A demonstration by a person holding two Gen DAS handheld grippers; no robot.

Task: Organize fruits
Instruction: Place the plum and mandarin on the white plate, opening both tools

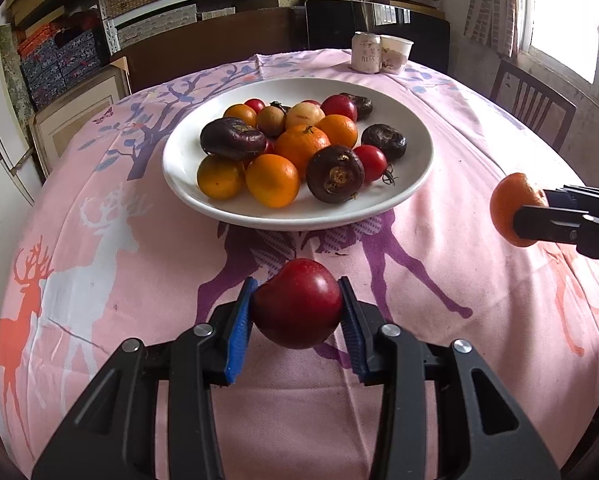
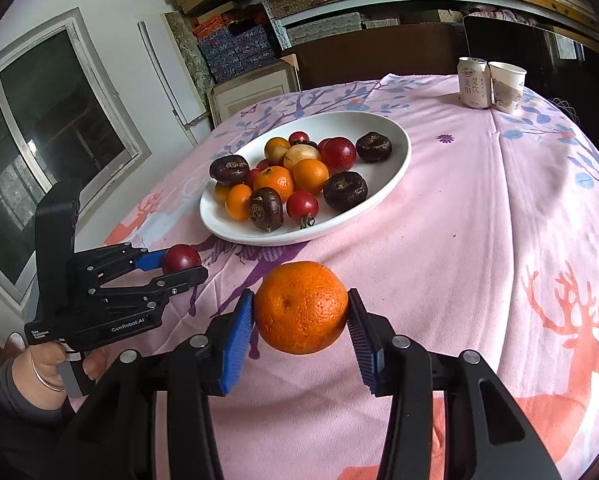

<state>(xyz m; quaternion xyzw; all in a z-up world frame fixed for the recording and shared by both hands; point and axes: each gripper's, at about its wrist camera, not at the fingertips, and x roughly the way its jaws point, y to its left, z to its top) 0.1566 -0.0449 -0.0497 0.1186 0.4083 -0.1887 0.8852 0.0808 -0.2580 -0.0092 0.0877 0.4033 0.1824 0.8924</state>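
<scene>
Red plum (image 1: 297, 304) pinched in the left gripper (image 1: 297, 312) and orange (image 2: 300, 307) clamped in the right gripper (image 2: 300, 312) both hang above the tablecloth (image 1: 139, 264) near the plate (image 1: 187, 196); lower each gently into a gap before letting go.

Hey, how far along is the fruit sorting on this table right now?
Nothing looks sorted yet. In hand: the left claw grips a dark red round plum, and the right claw grips a bumpy orange tangerine, both held over the pink deer-print tablecloth. Left: the white oval plate holds the mixed oranges, red fruits and dark brown ones.
</scene>
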